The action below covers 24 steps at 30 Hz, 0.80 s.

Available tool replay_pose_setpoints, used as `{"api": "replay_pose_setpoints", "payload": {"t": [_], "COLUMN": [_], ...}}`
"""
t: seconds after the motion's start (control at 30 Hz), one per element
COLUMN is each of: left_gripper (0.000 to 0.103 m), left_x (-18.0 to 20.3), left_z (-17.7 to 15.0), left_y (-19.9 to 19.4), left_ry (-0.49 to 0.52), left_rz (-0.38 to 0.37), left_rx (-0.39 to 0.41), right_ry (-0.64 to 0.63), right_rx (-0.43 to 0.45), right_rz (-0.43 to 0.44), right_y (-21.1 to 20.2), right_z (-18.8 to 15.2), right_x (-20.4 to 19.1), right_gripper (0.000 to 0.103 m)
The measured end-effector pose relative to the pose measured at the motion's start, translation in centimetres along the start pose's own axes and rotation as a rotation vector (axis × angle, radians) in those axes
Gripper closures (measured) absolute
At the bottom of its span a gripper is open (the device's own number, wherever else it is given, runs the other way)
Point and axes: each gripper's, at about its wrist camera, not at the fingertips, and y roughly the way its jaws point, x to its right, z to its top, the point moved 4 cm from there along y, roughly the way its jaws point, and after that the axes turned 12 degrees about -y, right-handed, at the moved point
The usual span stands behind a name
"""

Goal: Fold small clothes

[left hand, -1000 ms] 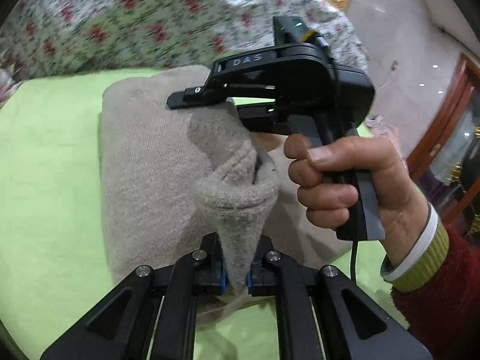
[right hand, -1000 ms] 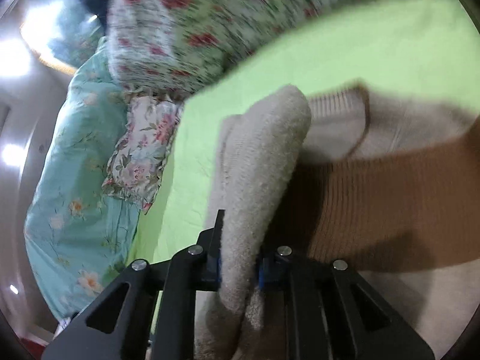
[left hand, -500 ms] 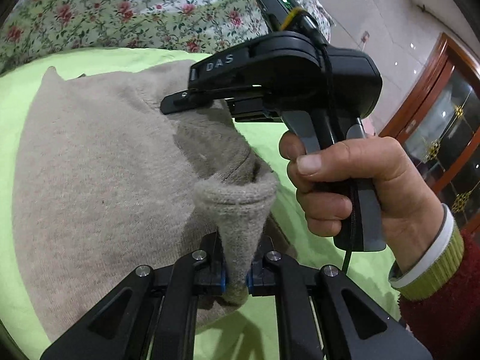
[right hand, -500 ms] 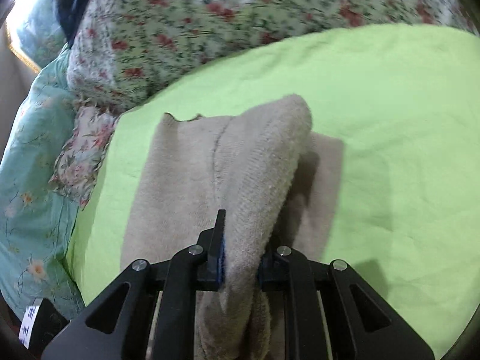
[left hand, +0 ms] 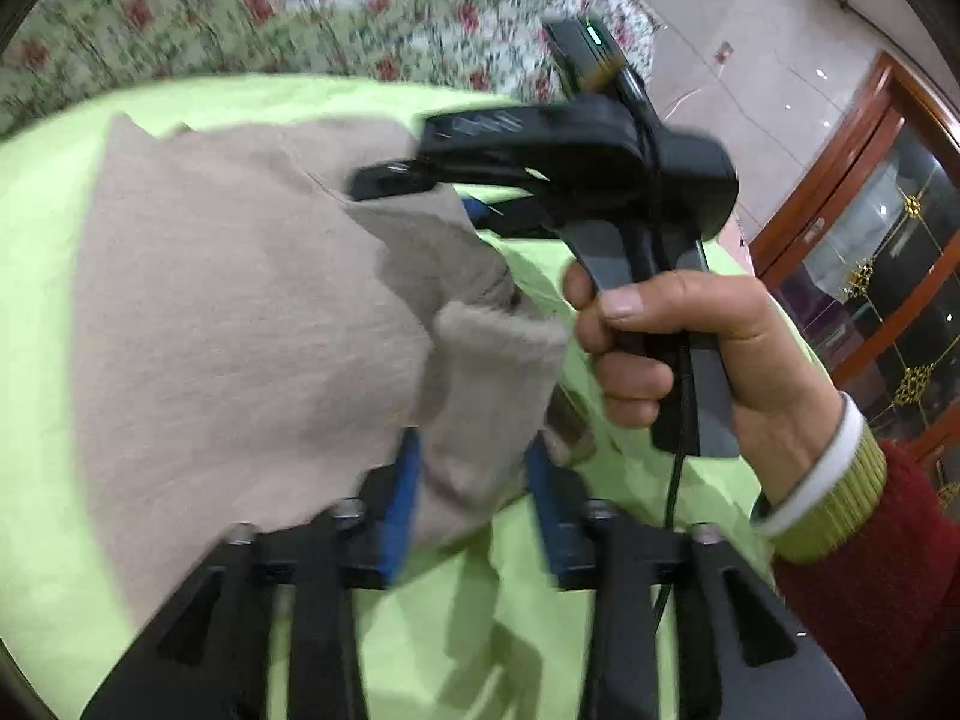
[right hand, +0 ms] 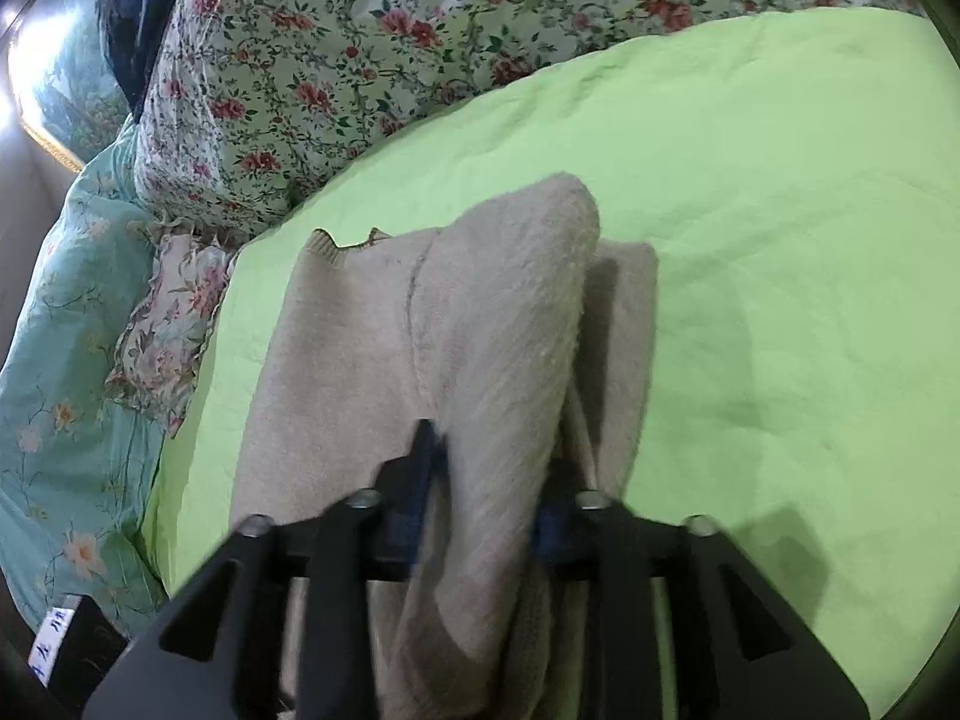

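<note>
A beige knit sweater (left hand: 228,324) lies folded on a lime-green sheet (left hand: 36,192). In the left wrist view my left gripper (left hand: 474,480) has its jaws parted, with a fold of the sweater loose between them. The right gripper (left hand: 420,180) shows there too, held by a hand at the sweater's far edge. In the right wrist view the right gripper (right hand: 486,480) also has its jaws parted around a raised fold of the sweater (right hand: 480,324). The sweater's ribbed hem (right hand: 336,243) lies at the far end.
A floral quilt (right hand: 360,60) is heaped behind the green sheet (right hand: 780,240). A teal floral cover (right hand: 54,360) and a small frilled cushion (right hand: 168,324) lie to the left. A wooden glass cabinet (left hand: 888,228) stands to the right.
Both grippers have opened: their jaws were pinched on sweater folds and now stand apart. The folded sweater has come down flatter onto the sheet.
</note>
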Motion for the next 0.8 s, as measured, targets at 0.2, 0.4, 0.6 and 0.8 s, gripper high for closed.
{"api": "replay_pose_setpoints", "payload": {"t": [0.2, 0.4, 0.6, 0.8], "left_gripper": [0.017, 0.015, 0.014, 0.010], "left_x": [-5.8, -12.5, -13.6, -14.9], "left_z": [1.0, 4.2, 5.6, 5.6], "left_y": [-6.2, -4.9, -1.8, 2.4], "left_ry": [-0.076, -0.254, -0.329, -0.399], "left_rz": [0.056, 0.020, -0.059, -0.094], "left_rx": [0.121, 0.047, -0.017, -0.093], "right_ry": [0.016, 0.065, 0.056, 0.057], "right_rx": [0.067, 0.012, -0.025, -0.073], "right_rz": [-0.007, 0.034, 0.069, 0.034], "right_y": [-3.9, -3.3, -2.1, 0.0], "right_z": [-2.8, -4.6, -4.5, -4.1], "right_x": [0.5, 1.3, 0.9, 1.2], "right_gripper": [0.021, 0.021, 0.021, 0.021]}}
